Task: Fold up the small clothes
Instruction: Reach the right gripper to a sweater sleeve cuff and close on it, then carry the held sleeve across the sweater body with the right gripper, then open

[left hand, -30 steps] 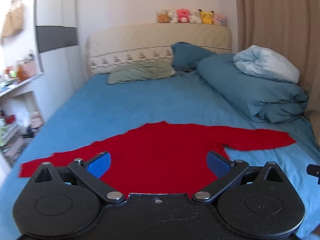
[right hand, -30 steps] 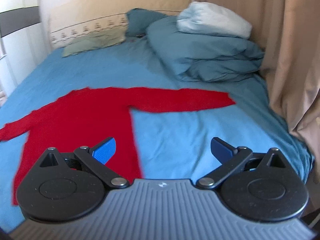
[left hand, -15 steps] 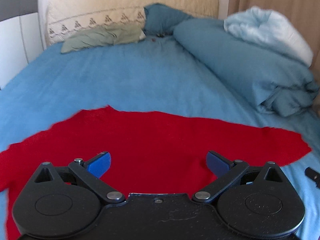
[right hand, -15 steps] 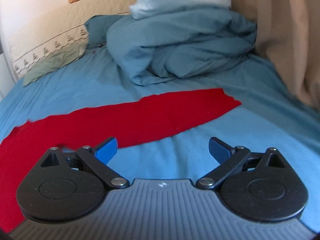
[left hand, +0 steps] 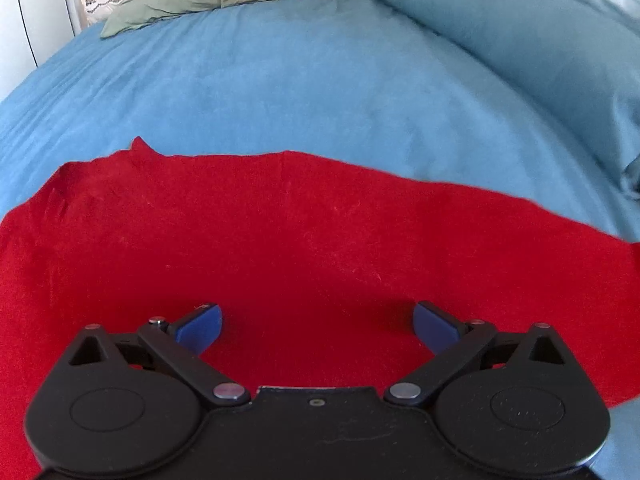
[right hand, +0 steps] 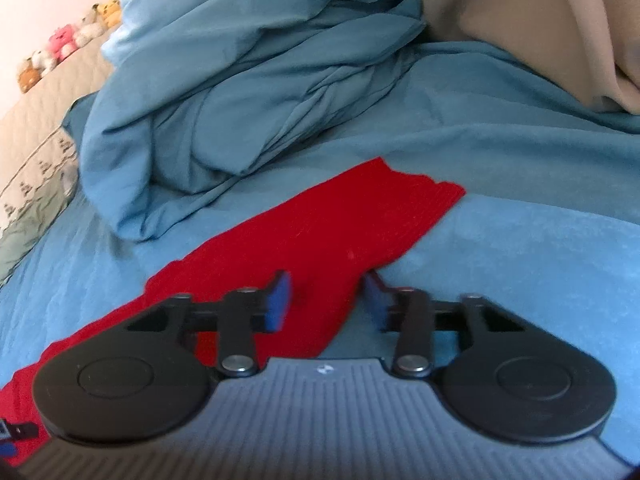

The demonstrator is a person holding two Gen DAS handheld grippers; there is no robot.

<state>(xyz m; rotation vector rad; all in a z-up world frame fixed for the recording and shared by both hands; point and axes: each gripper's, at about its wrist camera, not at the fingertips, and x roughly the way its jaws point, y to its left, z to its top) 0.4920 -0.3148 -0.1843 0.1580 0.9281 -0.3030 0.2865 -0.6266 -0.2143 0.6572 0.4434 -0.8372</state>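
Note:
A red long-sleeved top (left hand: pixel 304 240) lies flat on the blue bed sheet (left hand: pixel 304 92). My left gripper (left hand: pixel 318 326) is open, low over the top's body near the shoulder line, with nothing between its fingers. In the right wrist view the top's right sleeve (right hand: pixel 340 224) stretches toward its cuff near the duvet. My right gripper (right hand: pixel 326 300) is low over the sleeve's near edge, its jaws partly closed around the red fabric but still apart.
A rumpled blue duvet (right hand: pixel 248 92) lies close behind the sleeve; it also shows in the left wrist view (left hand: pixel 540 48). A green pillow (left hand: pixel 192 0) and headboard (right hand: pixel 36 136) with plush toys (right hand: pixel 68 52) lie beyond. A beige curtain (right hand: pixel 540 20) hangs at right.
Both grippers have moved forward and down toward the top. The right gripper swung right onto the sleeve and its jaws narrowed. The left gripper stayed wide open.

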